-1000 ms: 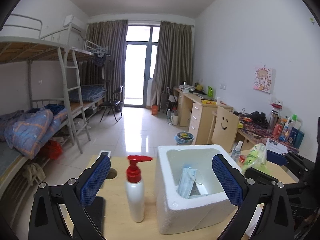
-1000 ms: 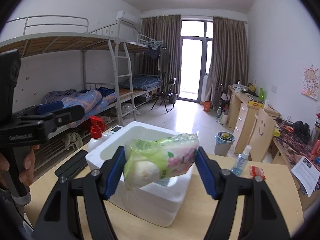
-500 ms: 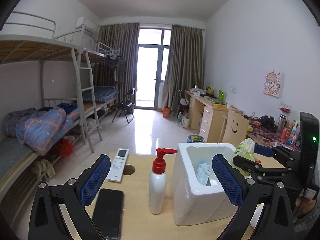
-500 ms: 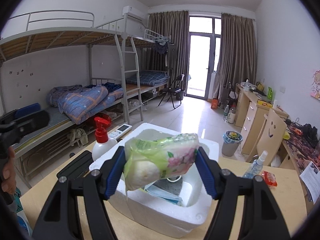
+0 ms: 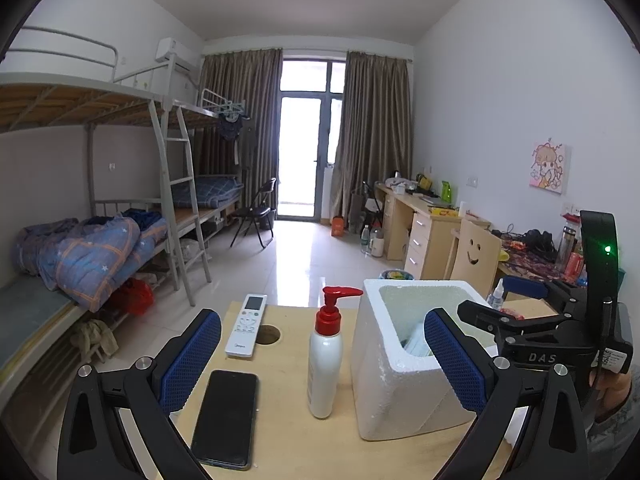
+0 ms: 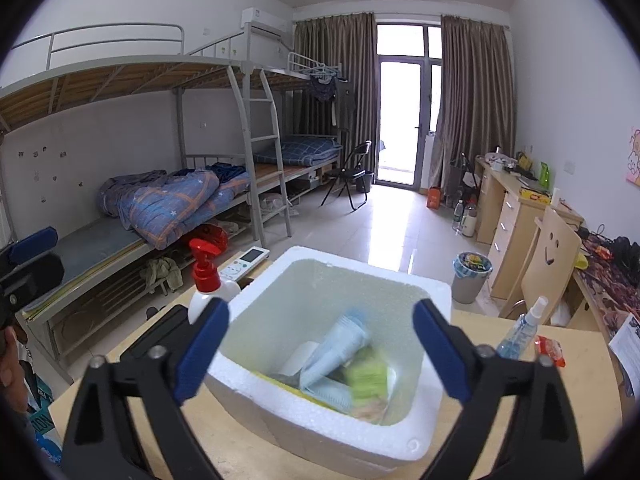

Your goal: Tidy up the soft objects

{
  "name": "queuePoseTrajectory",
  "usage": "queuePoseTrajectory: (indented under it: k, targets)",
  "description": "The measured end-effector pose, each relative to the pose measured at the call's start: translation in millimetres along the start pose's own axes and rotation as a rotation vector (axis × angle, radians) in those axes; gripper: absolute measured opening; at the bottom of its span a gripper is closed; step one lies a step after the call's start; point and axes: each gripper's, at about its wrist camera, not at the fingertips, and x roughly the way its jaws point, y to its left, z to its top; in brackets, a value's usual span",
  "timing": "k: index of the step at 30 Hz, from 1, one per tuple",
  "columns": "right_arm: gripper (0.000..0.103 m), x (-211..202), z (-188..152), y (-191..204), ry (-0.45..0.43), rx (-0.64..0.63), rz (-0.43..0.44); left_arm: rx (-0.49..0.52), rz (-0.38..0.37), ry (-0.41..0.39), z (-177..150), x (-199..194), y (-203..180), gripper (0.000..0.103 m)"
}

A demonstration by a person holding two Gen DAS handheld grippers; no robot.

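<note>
1. Left wrist view: looks forward along its own fingers (image 5: 188,364), slightly downward, from the near edge of the wooden table (image 5: 280,432). The foam box (image 5: 392,396) sits lower right of frame, close.
2. Right wrist view: tilted more steeply, looking down into the foam box (image 6: 436,292) at lower centre, very near.
3. Shared: foam box, pump bottle (image 5: 325,364) (image 6: 206,276), remote control (image 5: 246,326) (image 6: 244,262), bunk beds at left, balcony door at centre.
4. Each view catches the other gripper at a frame edge.
</note>
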Motion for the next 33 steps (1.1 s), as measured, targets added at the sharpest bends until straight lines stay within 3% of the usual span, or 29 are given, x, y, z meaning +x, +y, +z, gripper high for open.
queuePoseTrajectory:
  k: [20, 33]
  targets:
    - [0.102, -50.6, -3.5, -0.3, -0.066, 0.0, -0.01, 0.033, -0.04, -0.039, -0.2, -30.2, -23.2, 0.102]
    - [0.102, -119.6, -20.1, 5.3, -0.157, -0.042, -0.043, 0.048, -0.08, -0.066, -1.7, -73.1, -52.6, 0.102]
